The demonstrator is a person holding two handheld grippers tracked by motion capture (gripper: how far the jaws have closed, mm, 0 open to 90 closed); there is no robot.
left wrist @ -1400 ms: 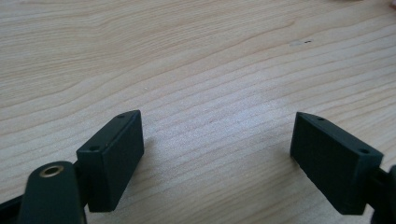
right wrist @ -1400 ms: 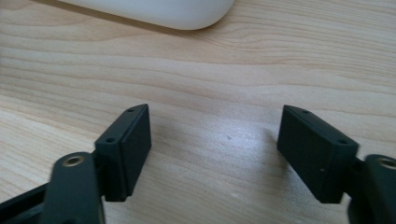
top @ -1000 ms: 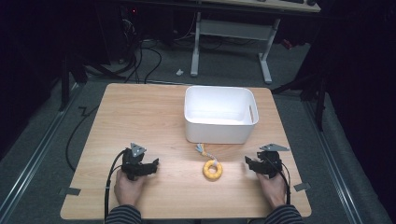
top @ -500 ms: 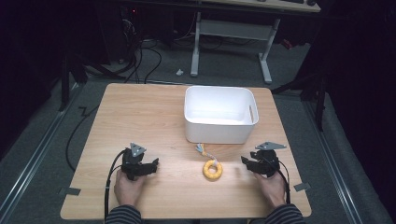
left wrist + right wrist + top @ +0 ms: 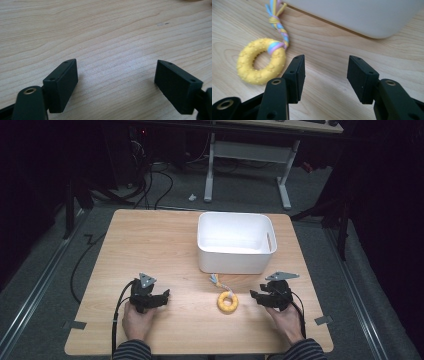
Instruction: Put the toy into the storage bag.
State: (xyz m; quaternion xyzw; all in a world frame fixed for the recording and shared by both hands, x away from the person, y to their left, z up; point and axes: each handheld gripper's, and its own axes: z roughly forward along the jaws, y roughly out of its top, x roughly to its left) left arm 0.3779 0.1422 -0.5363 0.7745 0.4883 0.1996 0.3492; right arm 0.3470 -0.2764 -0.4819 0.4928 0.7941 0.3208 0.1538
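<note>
Right gripper [image 5: 257, 296], jaws parted and empty, having just been opening slightly; left gripper [image 5: 164, 296] likewise parted, empty.
Yellow ring toy [image 5: 228, 301] with braided cord lay on table [image 5: 150, 240] just beside right gripper, near white bin [image 5: 235, 260].

Open wood surface [image 5: 150, 245] on the left and front, one bin blocking the far middle.
White bin [image 5: 235, 242] stands at the far centre-right, tall walls, nothing passes through it at surface level. Yellow ring toy [image 5: 228, 301] with braided cord [image 5: 216, 281] lies just in front of the bin, between the two grippers, just beside the right gripper [image 5: 256, 296] and off to the side of its jaws, bare wood between them. Left gripper [image 5: 164, 296] has bare wood between and ahead of its jaws. Left half of the surface is free.
</note>
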